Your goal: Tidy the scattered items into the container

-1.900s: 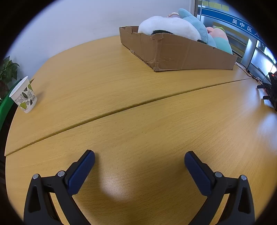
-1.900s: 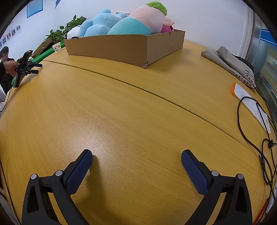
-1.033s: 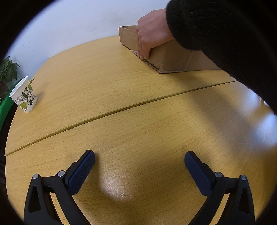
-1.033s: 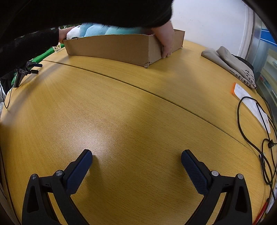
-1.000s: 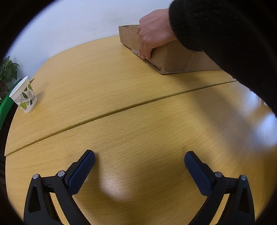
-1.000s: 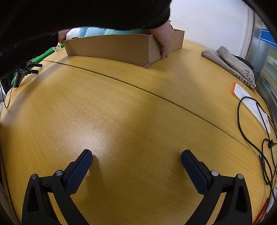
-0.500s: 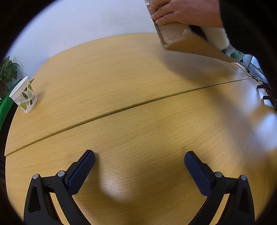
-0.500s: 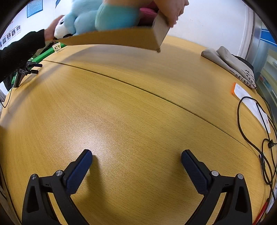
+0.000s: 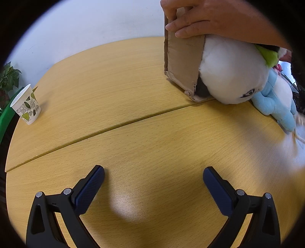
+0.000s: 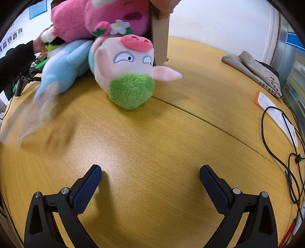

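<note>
A person's hands [image 9: 205, 17] tip the cardboard box [image 9: 183, 63] on its side at the far end of the table, and plush toys spill out. A white plush [image 9: 232, 74] and a light blue plush [image 9: 276, 99] tumble onto the wood. From the right wrist view I see a pale pig plush with a green tuft [image 10: 129, 76], a pink plush [image 10: 91, 19] above it and the light blue plush [image 10: 63, 66], with the box [image 10: 160, 38] behind them. My left gripper [image 9: 153, 183] and right gripper [image 10: 150, 181] both stand open over bare table, far from the toys.
A paper cup with a leaf print [image 9: 25, 107] stands at the left edge by a potted plant [image 9: 7, 76]. On the right lie a folded grey bag [image 10: 255, 70], black cables [image 10: 282, 145] and a paper slip [image 10: 276, 116]. A blurred clear wrapper [image 10: 32, 120] is on the left.
The person reached in, lifted the box and tipped it over; the plush toys that sat inside now spill onto the table. Both grippers stayed where they were, open.
</note>
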Tool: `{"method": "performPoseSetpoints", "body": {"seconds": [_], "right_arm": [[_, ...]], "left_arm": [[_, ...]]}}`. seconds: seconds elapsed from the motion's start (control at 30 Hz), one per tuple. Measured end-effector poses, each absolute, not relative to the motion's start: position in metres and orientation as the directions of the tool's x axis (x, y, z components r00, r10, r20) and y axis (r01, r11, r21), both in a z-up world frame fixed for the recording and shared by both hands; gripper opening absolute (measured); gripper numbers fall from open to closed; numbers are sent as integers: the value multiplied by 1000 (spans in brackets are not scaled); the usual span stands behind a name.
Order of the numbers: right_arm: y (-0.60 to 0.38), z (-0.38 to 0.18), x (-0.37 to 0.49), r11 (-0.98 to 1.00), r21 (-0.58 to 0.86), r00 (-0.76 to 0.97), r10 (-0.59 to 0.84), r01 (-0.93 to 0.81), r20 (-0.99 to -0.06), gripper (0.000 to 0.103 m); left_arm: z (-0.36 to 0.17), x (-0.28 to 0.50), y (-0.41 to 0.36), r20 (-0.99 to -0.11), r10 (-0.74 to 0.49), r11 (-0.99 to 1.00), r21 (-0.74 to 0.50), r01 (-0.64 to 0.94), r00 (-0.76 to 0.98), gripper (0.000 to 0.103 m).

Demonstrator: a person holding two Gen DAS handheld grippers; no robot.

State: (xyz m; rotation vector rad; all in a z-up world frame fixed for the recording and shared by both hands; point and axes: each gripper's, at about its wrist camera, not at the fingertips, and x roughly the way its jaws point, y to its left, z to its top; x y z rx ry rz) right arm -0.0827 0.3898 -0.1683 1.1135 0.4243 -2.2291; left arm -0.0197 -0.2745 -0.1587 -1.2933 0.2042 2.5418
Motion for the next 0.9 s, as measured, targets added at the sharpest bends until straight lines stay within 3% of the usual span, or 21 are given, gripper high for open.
{"method": "performPoseSetpoints", "body": {"seconds": [0.9], "right_arm": [[390,-168,-83,-766,-15,-464,-374,643,-803,103]], "left_arm": [[-156,-19,-275,-809,185,-950,-2,-313,-558,103]]}}
